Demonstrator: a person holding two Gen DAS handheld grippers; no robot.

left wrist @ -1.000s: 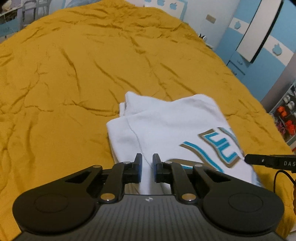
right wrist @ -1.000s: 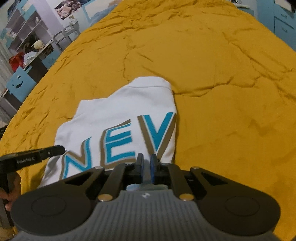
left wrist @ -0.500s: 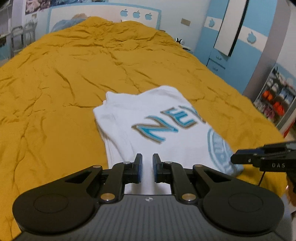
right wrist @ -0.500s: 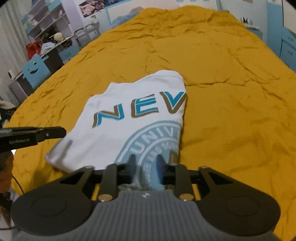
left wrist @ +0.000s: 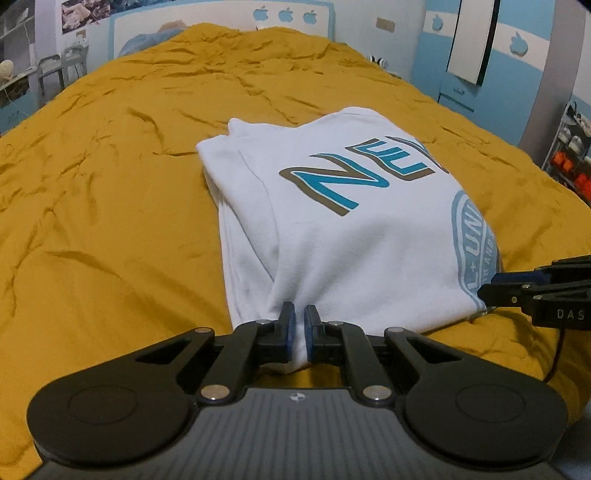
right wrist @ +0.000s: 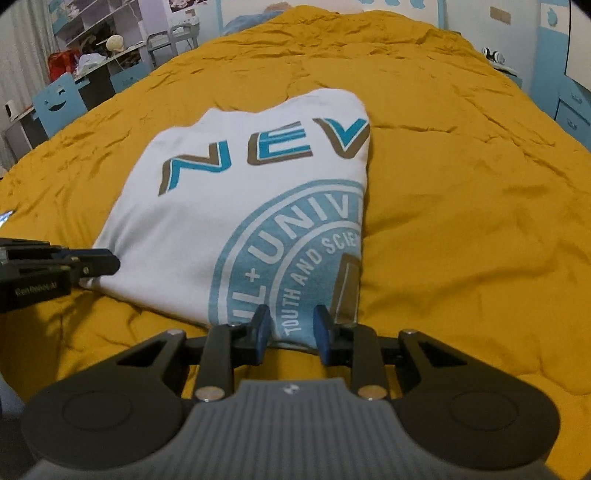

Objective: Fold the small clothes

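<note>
Since a second ago your view of the white T-shirt point(left wrist: 343, 236) has drawn back: more of it shows now, the round blue print as well as the NEV lettering, and your right gripper point(right wrist: 291, 328) has parted its jaws where they were nearly closed.

Your left gripper point(left wrist: 300, 334) has its jaws narrow with a tuck of the shirt's near hem pinched between them, likely to keep that corner anchored. Your right gripper's jaws stand moderately apart, straddling the near hem at the shirt's right corner without clamping it; you seem to be letting go there or resetting your grip. The shirt's side edges look turned under already, so you are probably partway through folding, with the lengthwise fold left to do.

The shirt lies print-up on a mustard-yellow bedspread point(right wrist: 461, 184), rumpled and soft, so it may drag with the cloth. Beyond the shirt stand blue-and-white walls with apple decals point(left wrist: 286, 14); left of it, a cluttered desk point(right wrist: 92, 70).
</note>
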